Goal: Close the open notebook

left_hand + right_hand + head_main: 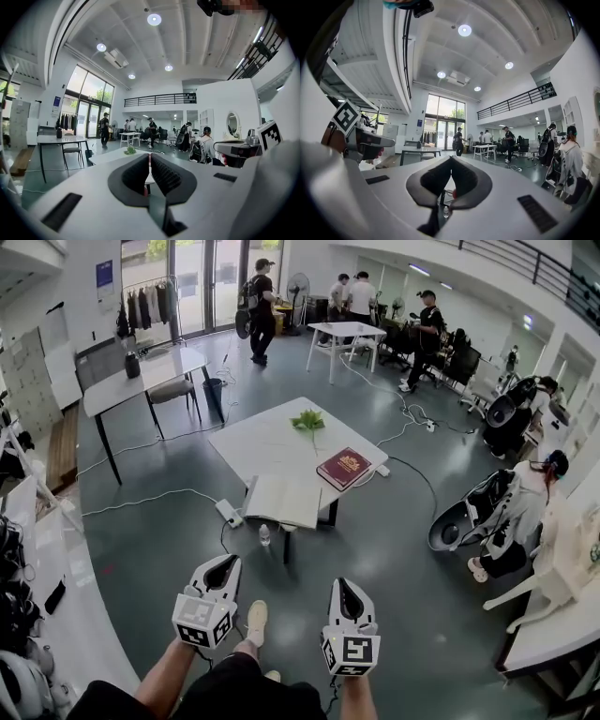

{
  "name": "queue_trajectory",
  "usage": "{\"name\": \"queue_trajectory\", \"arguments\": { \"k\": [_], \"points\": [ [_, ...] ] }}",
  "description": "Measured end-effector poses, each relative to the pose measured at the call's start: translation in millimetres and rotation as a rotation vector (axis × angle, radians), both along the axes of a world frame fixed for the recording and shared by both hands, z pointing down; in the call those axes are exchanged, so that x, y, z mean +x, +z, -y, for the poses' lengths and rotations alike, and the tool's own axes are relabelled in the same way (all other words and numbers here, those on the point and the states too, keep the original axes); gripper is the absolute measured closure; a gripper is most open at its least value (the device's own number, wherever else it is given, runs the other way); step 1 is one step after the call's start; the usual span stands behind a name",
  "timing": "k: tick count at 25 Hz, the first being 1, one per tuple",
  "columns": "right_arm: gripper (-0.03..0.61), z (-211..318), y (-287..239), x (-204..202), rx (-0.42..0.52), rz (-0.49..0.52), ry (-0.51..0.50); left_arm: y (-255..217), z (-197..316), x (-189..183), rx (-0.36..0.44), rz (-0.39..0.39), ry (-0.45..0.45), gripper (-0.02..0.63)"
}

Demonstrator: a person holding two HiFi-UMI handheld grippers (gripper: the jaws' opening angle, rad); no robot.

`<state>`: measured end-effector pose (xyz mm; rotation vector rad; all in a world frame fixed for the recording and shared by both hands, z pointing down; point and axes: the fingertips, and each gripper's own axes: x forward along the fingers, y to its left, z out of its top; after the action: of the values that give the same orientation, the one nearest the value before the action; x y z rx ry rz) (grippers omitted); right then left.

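The white table (267,442) carries open notebook (284,501), red book (344,468) — and green sprig (308,420).

Low in the frame, the left tool (221,570) and right tool (349,595) point forward, jaws closed, empty, forearms bare.

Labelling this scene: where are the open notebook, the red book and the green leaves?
Open white paper notebook (283,501), head view, middle of its pages.
Closed dark red book (344,467), head view, centre of its cover.
Green leafy sprig (308,420), head view, leaves.
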<state>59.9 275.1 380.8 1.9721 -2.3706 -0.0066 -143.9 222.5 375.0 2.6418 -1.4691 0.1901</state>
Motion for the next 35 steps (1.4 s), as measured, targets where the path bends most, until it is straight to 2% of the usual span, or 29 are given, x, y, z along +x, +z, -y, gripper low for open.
{"name": "queue_trajectory", "arguments": {
  "k": [8, 18, 25, 35],
  "points": [
    [0.561, 87.7, 6.9, 4.9, -0.023, -0.009, 0.003, 11.0, 91.3, 5.5, -0.015, -0.015, 0.002, 0.580],
    [0.561, 222.3, 22.6, 0.5, -0.083, 0.004, -0.014, 28.8, 218.7, 21.9, -0.076, -0.002, 0.032, 0.580],
    [0.561, 298.8, 46.6, -1.7, -0.150, 0.020, -0.018, 55.1, 294.0, 24.2, -0.145, 0.000, 0.034, 0.580],
    [0.561, 376.8, 113.9, -18.3, -0.283, 0.038, -0.047, 128.0, 365.1, 10.4, -0.284, 0.023, 0.013, 0.580]
  ]
}}
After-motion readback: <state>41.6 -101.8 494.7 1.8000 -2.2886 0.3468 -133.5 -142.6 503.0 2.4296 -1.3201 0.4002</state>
